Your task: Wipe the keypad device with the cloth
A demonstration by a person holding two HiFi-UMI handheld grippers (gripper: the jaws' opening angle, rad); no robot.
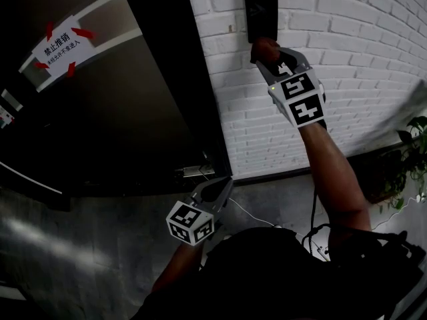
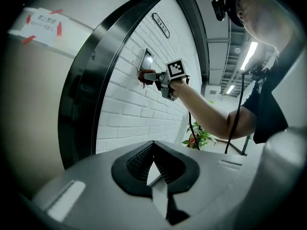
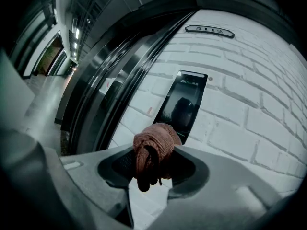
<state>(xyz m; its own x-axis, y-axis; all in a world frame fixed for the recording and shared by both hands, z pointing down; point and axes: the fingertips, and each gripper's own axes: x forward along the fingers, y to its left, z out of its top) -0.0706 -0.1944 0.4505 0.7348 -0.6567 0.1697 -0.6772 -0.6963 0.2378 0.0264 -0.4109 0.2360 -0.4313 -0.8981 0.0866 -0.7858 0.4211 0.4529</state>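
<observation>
- On the white brick wall (image 1: 347, 59), just beside the dark door frame (image 1: 180, 79), the keypad device (image 1: 260, 9) hangs upright, its long axis running up the wall.
- Your right hand-held gripper (image 3: 154, 163) is clamped on a bunched reddish cloth (image 3: 156, 140), held at the device's lower edge; I cannot tell whether the cloth presses on it.
- The device's face lies ahead of and above those jaws, so the wipe probably calls for an upward stroke along that axis.
- Your left hand-held gripper (image 1: 225, 184) hangs low, well apart from the device, jaws together on nothing; your right arm is far nearer.
</observation>
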